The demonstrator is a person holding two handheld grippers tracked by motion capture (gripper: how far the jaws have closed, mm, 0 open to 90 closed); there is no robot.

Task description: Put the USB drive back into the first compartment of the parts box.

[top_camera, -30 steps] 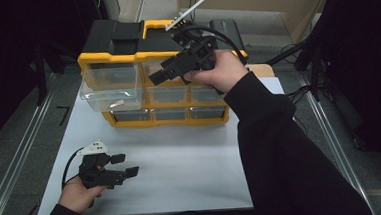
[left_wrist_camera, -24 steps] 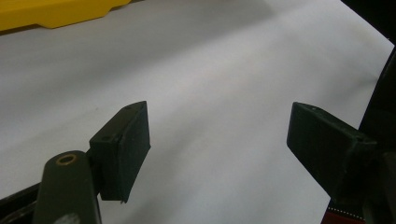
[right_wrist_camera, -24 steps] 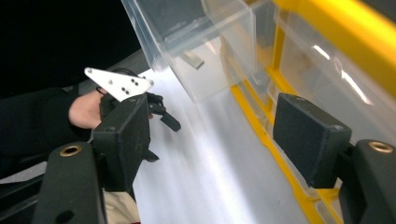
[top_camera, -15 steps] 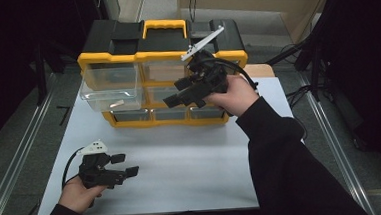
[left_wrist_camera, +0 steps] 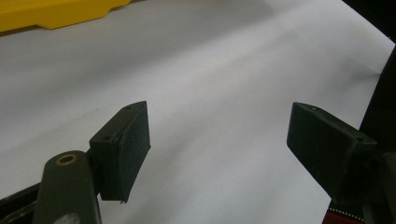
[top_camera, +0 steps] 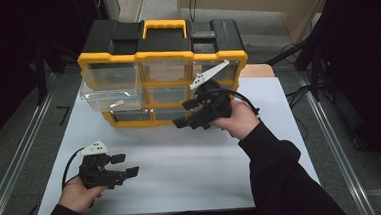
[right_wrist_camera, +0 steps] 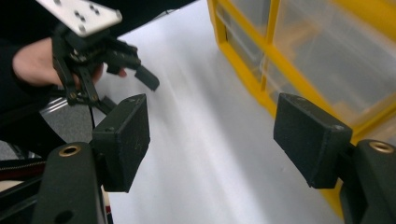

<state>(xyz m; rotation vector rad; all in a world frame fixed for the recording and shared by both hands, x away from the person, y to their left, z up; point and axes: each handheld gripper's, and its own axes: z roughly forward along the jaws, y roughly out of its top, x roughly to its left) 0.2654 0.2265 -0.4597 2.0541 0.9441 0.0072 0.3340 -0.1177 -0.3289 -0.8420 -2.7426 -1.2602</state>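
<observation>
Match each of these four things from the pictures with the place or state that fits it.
Things:
1. left gripper
2. right gripper
3. top-left drawer
4. handle

Places or states:
A. pulled out of the yellow organiser
B. on top of the organiser
C. open, low over the white sheet
D. open, in front of the lower drawers

Pairs: 1-C, 2-D, 3-A, 4-B

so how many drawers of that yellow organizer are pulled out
1: the clear drawer at the top left of the yellow organizer juts out over the white sheet. The other drawer fronts sit flush, though the right hand-held gripper hides part of the lower right ones.
</observation>
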